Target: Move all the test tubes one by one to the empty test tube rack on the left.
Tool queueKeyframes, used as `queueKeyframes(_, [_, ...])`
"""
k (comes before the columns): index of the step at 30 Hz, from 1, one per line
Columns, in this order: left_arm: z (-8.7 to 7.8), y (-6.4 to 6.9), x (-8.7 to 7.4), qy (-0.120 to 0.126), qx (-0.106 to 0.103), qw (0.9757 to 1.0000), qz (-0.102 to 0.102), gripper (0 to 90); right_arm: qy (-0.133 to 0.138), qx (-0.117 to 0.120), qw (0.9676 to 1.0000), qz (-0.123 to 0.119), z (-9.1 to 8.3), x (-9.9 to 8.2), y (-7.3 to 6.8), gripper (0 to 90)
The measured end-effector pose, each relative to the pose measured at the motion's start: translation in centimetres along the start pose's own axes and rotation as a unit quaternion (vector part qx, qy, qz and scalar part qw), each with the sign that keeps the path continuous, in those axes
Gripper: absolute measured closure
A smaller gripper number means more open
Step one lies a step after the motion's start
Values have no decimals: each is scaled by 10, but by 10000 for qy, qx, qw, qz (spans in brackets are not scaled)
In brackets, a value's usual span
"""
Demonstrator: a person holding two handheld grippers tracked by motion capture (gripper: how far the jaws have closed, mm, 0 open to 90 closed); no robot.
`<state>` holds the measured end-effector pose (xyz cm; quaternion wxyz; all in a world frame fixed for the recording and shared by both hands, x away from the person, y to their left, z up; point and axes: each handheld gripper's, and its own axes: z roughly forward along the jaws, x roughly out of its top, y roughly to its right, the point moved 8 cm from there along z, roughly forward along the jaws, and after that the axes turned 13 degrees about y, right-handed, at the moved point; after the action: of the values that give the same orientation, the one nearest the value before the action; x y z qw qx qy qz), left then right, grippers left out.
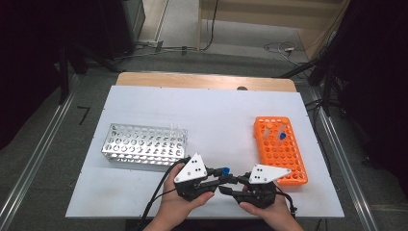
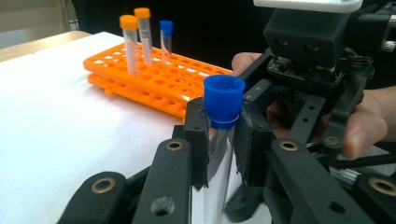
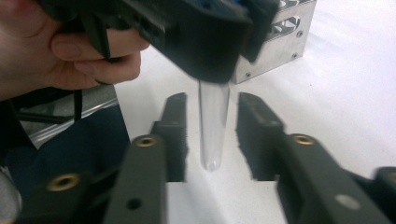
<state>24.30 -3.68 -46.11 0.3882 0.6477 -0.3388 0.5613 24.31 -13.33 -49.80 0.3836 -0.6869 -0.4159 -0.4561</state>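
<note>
Clear tube with a blue cap (image 2: 223,99) is sitting upright at the near table edge, clamped just under the cap by the left gripper (image 2: 223,140), whose pads are pressing on it. The right gripper (image 3: 212,135) is facing it with jaws apart, straddling the tube's lower end without touching. The orange rack (image 1: 280,150) is lying to the right with three capped tubes (image 2: 140,37); the metal rack (image 1: 144,146) to the left on the white table (image 1: 207,120).

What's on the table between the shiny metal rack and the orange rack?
Nothing: in the high view the white table is bare between the metal rack and the orange rack.
</note>
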Motion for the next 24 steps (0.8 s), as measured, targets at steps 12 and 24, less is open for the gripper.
queueKeyframes(12, [-20,-24,10,135,371,9992,-12,771,51,-298,9995,19,-15,6,17,82])
queueKeyframes(24, [-45,-53,24,331,822,9961,16,771,202,-485,9985,179,-37,8,39,0])
